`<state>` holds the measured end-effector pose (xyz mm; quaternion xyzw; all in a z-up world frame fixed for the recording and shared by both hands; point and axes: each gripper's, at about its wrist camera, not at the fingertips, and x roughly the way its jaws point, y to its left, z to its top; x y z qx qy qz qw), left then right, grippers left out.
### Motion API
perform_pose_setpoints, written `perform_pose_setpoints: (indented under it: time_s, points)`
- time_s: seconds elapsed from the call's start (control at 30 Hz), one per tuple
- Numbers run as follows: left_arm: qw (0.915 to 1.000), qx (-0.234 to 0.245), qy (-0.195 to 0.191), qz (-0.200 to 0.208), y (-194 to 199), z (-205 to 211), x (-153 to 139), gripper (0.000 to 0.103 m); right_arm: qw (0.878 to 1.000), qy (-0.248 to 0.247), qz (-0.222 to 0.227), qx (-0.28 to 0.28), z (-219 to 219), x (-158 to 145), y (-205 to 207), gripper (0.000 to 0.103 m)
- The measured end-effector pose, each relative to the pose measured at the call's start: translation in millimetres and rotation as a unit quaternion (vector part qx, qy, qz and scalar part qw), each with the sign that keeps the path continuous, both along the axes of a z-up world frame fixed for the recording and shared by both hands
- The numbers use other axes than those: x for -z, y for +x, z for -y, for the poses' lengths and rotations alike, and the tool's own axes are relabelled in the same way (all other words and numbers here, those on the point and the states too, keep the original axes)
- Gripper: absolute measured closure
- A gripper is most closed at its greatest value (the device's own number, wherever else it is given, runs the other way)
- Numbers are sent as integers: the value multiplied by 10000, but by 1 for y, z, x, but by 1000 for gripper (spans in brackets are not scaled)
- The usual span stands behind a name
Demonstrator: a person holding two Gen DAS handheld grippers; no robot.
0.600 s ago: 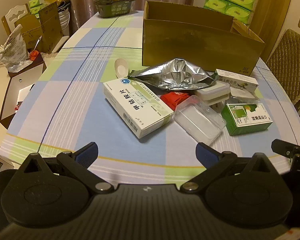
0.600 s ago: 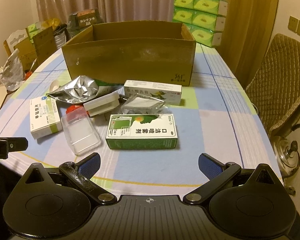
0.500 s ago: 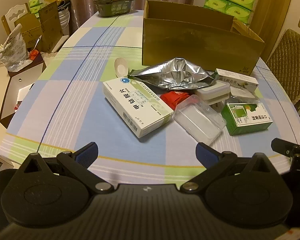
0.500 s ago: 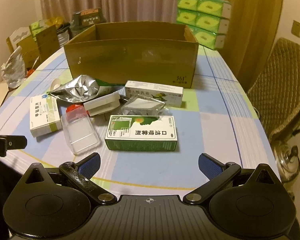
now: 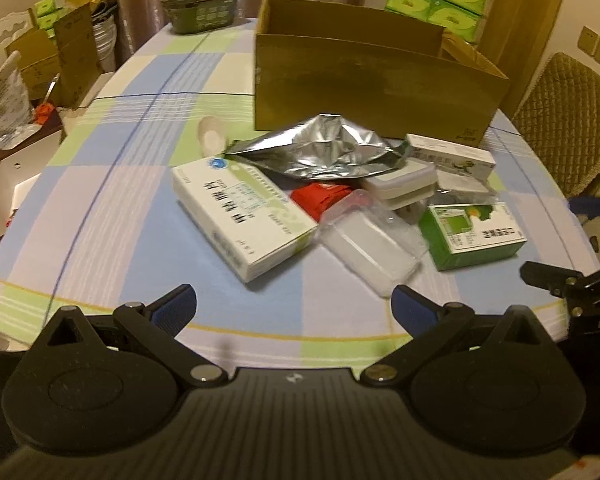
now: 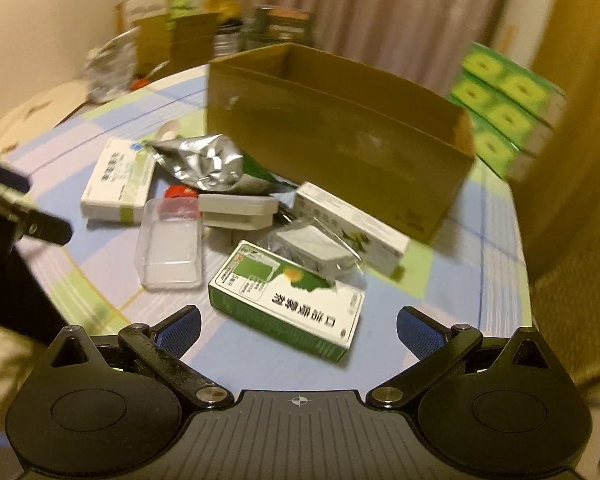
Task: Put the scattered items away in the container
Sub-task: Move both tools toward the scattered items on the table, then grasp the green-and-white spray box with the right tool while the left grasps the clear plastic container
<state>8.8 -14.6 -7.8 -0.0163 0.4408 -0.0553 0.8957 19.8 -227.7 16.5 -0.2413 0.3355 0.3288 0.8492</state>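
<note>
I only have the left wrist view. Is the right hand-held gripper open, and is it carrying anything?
Observer: The right hand-held gripper is wide open, with nothing between its fingers.
Operator: What is nearest in front of it?
Observer: The green box, lying flat just ahead of the fingertips.
Operator: Is anything on top of that box?
Observer: A plastic-wrapped packet overlaps its far edge; the near side is free.

Open cardboard box [image 5: 372, 80], packets [image 6: 288, 300] scattered (in front)
</note>
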Motion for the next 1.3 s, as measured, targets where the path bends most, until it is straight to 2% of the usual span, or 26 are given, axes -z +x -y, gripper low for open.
perform_pose_setpoints:
  time_s: [0.17,0.3,0.4,0.5,0.6,0.7,0.73,0.8,0.87,0.93,1.0,1.1,1.23,1.27,1.3]
  points:
    - [9982,591,-129,46,11,17,3,1,9957,-422,-112,-818,0,11,22,2]
    - [9866,1621,53,165,25,38,1,1,9853,-808,-117,-1504,-1,18,36,2]
    - [9682,2463,418,138,33,54,1,1,9756,-1083,-19,-1911,-4,21,46,2]
    - [9448,3187,752,131,38,66,5,1,9646,-1307,0,-2291,-7,26,58,2]
    - [9196,3786,1041,114,39,73,10,1,9545,-1461,-79,-2598,-10,32,70,2]
    - [8995,4174,1287,103,40,76,17,1,9429,-1650,-271,-2881,-13,39,79,5]
    - [8948,4256,1342,94,41,76,20,1,9393,-1711,-350,-2953,-15,43,82,14]
    - [8870,4394,1420,62,42,75,25,1,9334,-1844,-537,-3030,-18,49,87,21]
    - [8804,4500,1495,26,46,75,30,1,9290,-1896,-645,-3112,-20,55,91,22]
    - [8756,4564,1578,10,49,75,35,1,9280,-1842,-712,-3161,-21,57,95,22]
    - [8752,4554,1633,-8,53,74,38,1,9285,-1793,-787,-3155,-21,59,99,22]
    - [8794,4470,1637,-31,63,70,40,1,9295,-1699,-955,-3132,-25,58,103,34]
    - [8862,4366,1540,-171,77,70,43,1,9279,-1731,-1074,-3124,-29,57,102,39]
    - [8870,4355,1521,-216,80,71,44,1,9184,-1784,-1054,-3371,-29,55,101,41]
    - [8871,4348,1528,-262,86,76,45,1,9168,-1803,-1104,-3387,-29,54,101,43]
